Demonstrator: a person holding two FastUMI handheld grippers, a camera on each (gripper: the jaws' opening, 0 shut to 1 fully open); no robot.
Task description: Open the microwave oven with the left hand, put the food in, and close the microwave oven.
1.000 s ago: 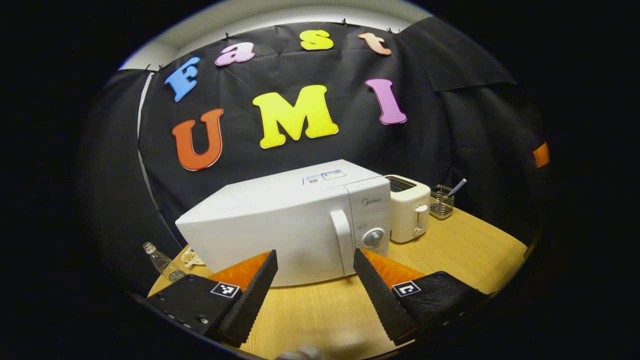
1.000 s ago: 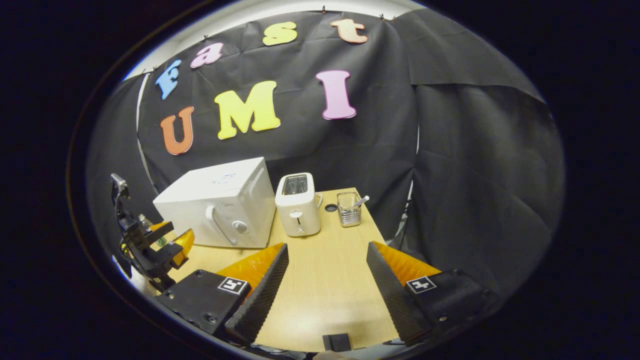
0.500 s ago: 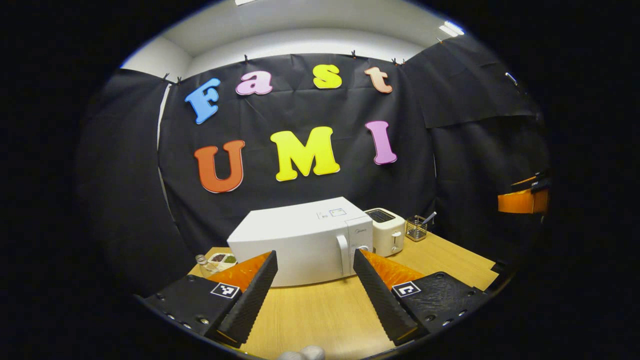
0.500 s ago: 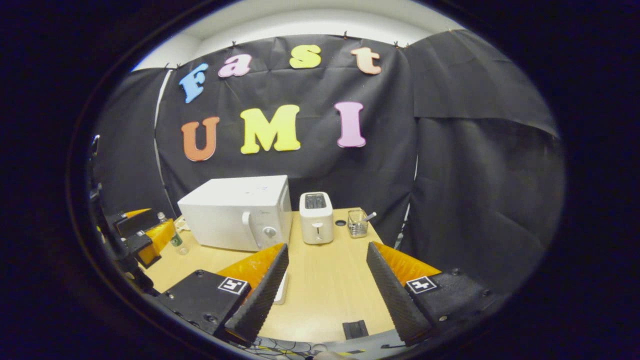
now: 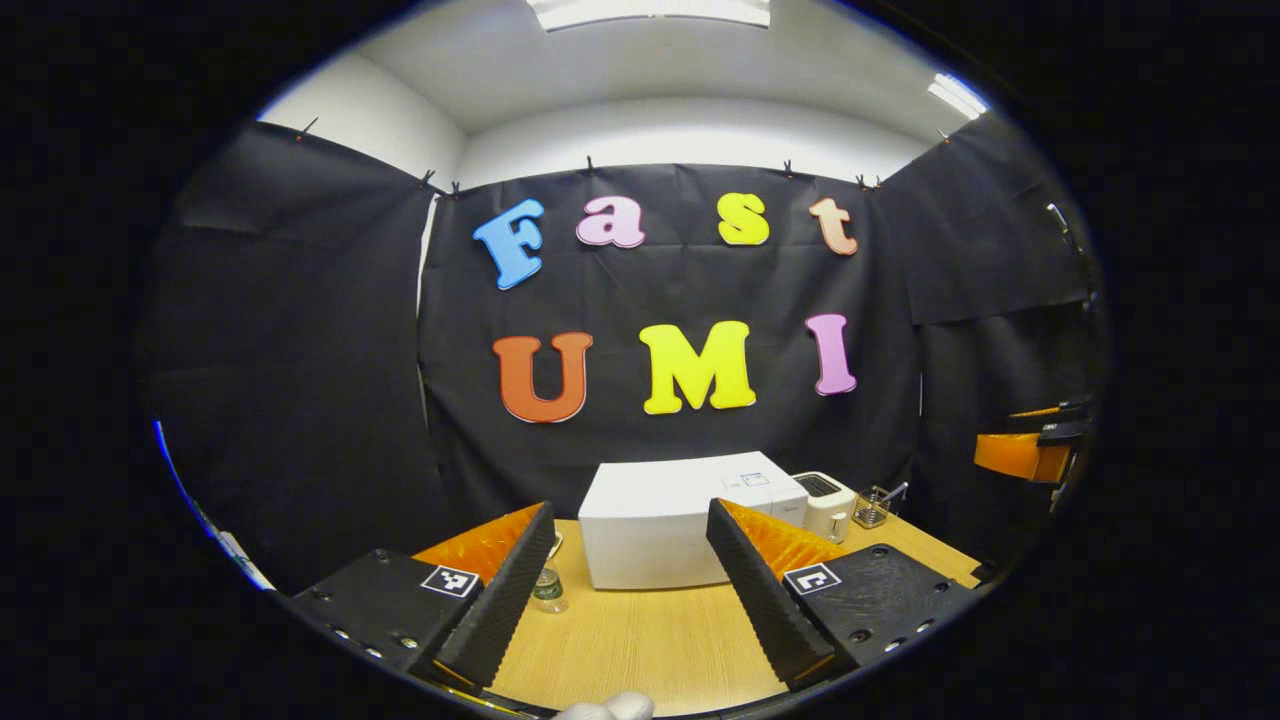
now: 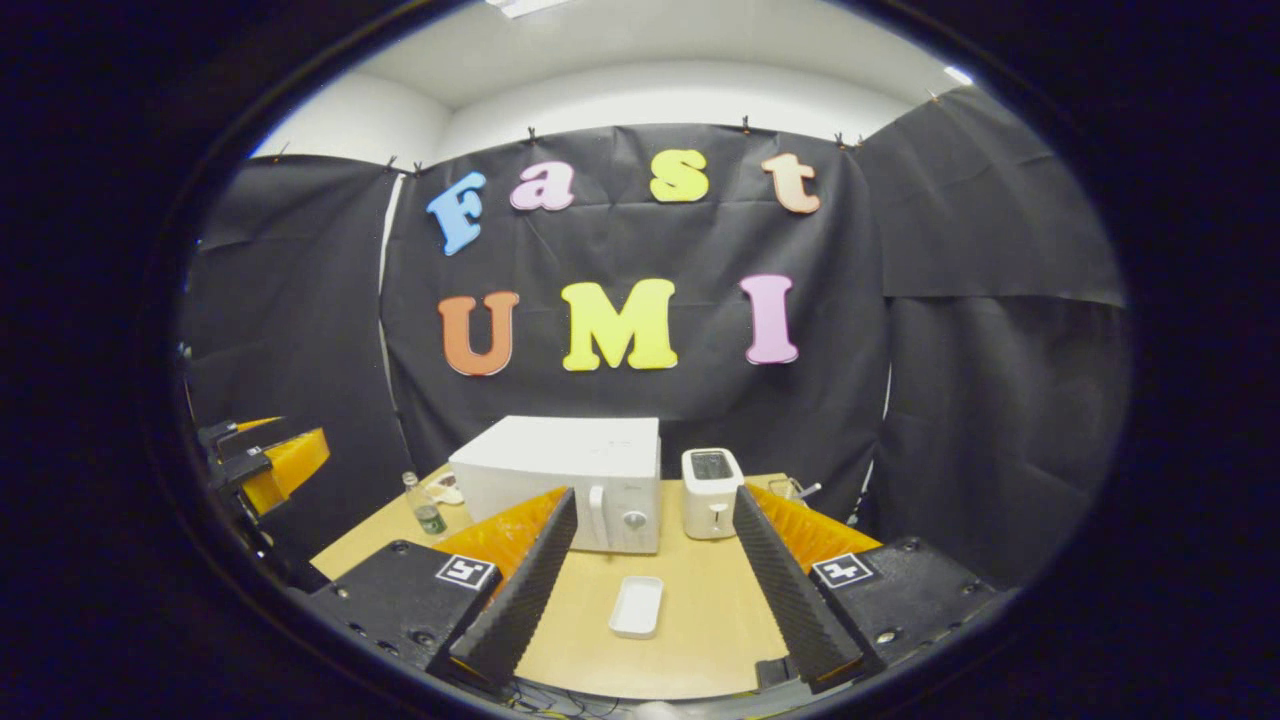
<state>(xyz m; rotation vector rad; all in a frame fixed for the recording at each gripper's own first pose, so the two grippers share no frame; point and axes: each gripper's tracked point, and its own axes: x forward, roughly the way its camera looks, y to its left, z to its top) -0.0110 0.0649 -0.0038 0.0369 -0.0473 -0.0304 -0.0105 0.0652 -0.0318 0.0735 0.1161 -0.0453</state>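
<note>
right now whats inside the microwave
Cannot tell: the microwave has its door shut, so its inside is hidden. A small white tray lies on the table in front of it, apparently empty.

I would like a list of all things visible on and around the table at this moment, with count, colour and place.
microwave oven: 1, white, back of table, door shut
toaster: 1, white, right of the microwave oven
wire basket: 1, metal, right of the toaster, utensil inside
bottle: 1, clear, left of the microwave oven
food plate: 1, pale, behind the bottle
tray: 1, white, empty, front of table
table: 1, light wood
left gripper: 1, open, over the table
right gripper: 1, open, above the tray
</note>
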